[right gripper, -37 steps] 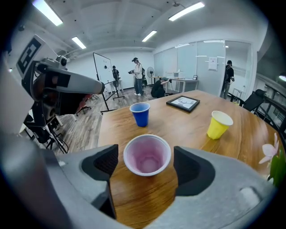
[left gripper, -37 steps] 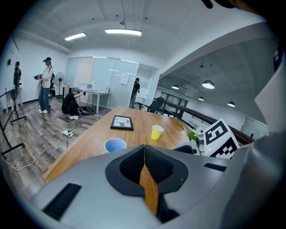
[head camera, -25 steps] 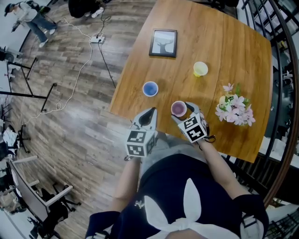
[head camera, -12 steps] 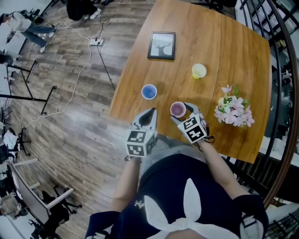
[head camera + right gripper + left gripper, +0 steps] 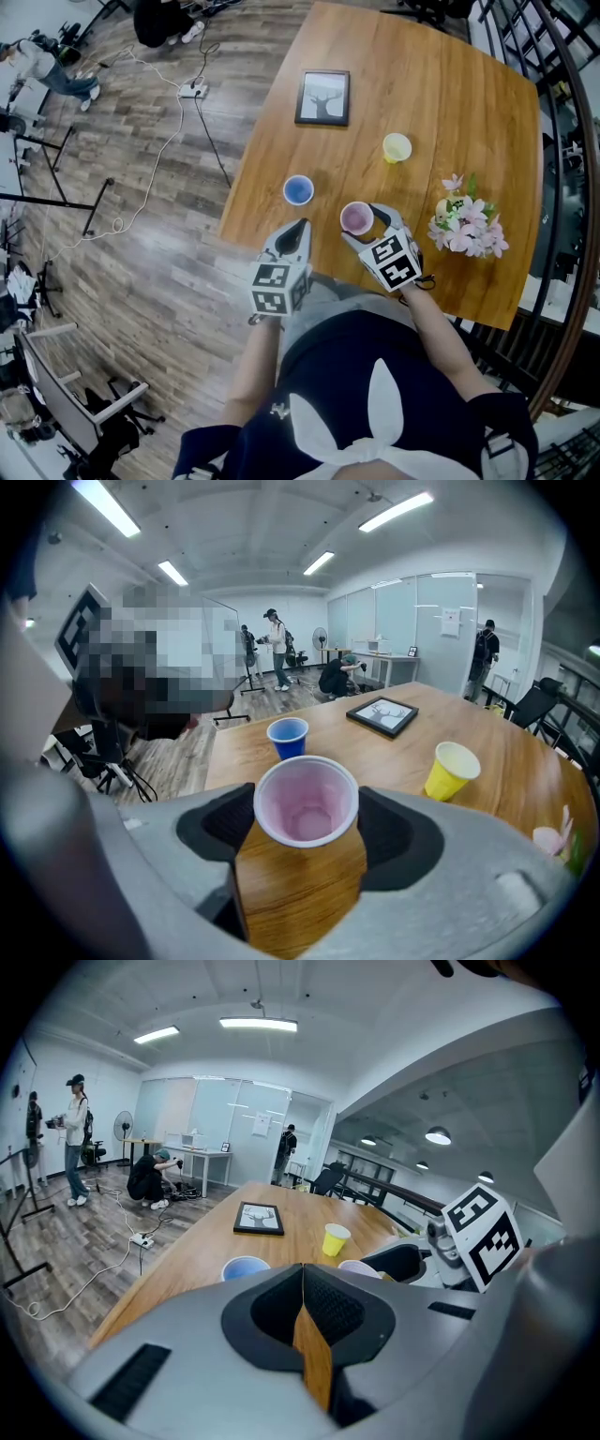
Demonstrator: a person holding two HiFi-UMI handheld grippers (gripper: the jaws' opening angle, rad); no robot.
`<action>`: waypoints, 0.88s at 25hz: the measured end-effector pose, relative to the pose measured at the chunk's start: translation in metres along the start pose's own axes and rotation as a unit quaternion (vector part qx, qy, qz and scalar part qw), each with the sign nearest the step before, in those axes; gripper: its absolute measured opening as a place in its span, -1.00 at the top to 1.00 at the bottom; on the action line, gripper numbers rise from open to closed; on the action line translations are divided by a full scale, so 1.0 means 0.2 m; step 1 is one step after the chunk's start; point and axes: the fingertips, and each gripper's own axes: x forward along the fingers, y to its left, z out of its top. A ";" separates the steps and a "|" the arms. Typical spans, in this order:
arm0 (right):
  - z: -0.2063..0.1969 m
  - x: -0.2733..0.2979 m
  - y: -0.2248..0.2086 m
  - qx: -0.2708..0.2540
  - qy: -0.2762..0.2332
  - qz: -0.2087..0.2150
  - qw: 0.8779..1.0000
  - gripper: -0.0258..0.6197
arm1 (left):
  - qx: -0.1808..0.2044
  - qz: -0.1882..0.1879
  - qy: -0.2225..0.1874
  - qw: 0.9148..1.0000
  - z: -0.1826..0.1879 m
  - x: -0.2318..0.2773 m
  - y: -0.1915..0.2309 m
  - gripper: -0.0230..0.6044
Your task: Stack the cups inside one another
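- Head view: no cup nested yet. The blue cup point(image 5: 298, 189), yellow cup point(image 5: 397, 147) and pink cup point(image 5: 356, 217) stand apart on the table point(image 5: 422, 75); all stacking remains, by my reading.
- Left gripper view: left hand-held gripper point(image 5: 302, 1283) has its jaws pressed together, empty, level, at the table's near edge.
- Right gripper view: right hand-held gripper point(image 5: 307, 810) clasps the upright pink cup on both sides.

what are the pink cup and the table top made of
The pink thin-walled cup looks like disposable plastic, semi-glossy: light glows through its wall and the rim is rolled. The brown table top looks like wood or veneer, satin finish: grain lines and plank seams show.
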 end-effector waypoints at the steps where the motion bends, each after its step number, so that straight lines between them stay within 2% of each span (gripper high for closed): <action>1: 0.02 -0.02 0.00 0.004 -0.005 0.001 1.000 -0.13 | 0.000 0.001 -0.001 1.000 0.00 0.00 0.01 0.86; 14: 0.39 -0.28 -0.02 -0.024 -0.092 -0.007 0.995 -0.13 | -0.006 0.011 -0.011 1.000 0.01 -0.05 0.03 0.87; 22: 0.48 -0.39 0.00 -0.037 -0.118 -0.009 0.992 -0.13 | -0.003 0.013 -0.018 1.000 0.02 -0.08 0.01 0.86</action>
